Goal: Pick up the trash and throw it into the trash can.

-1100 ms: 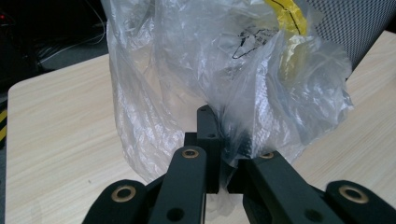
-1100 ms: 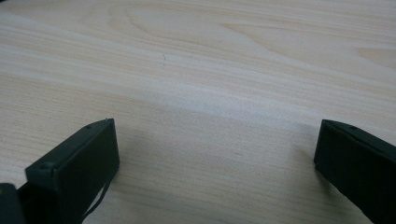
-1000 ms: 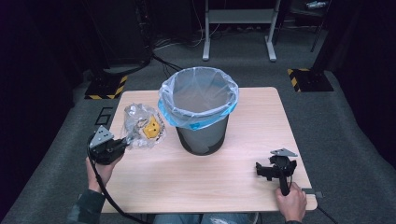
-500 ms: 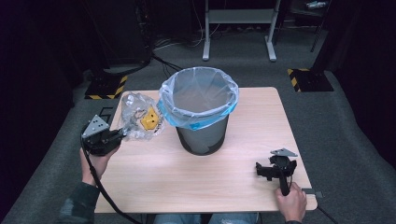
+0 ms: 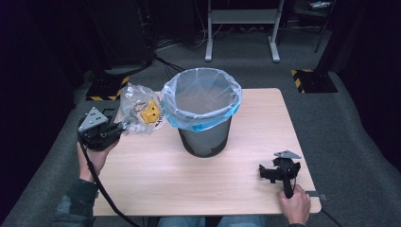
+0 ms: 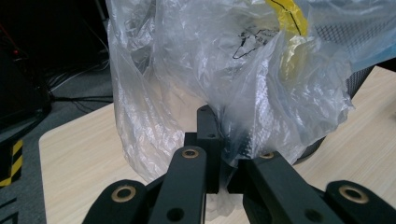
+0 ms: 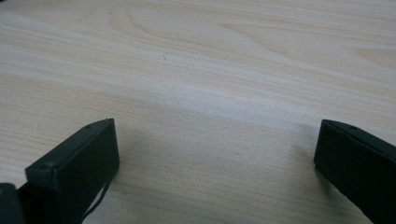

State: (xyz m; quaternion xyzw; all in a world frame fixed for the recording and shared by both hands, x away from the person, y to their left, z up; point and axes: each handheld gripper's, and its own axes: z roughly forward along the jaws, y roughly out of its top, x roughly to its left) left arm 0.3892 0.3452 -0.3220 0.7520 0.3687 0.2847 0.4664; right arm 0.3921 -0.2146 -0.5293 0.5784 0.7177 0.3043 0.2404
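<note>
The left tool is held above the table's left edge, near the far left corner, tipped toward the table's middle with its grey three-cornered plate facing up. Its black jaws are pressed together, pinching a fold of the clear plastic bag that hangs in front of them. The left hand grips the tool from below, forearm rising from the near left corner, the cable trailing down along the sleeve.

The right tool rests low over the table near the near right corner, jaws spread wide apart with nothing between them. The right hand holds its handle at the near edge.
</note>
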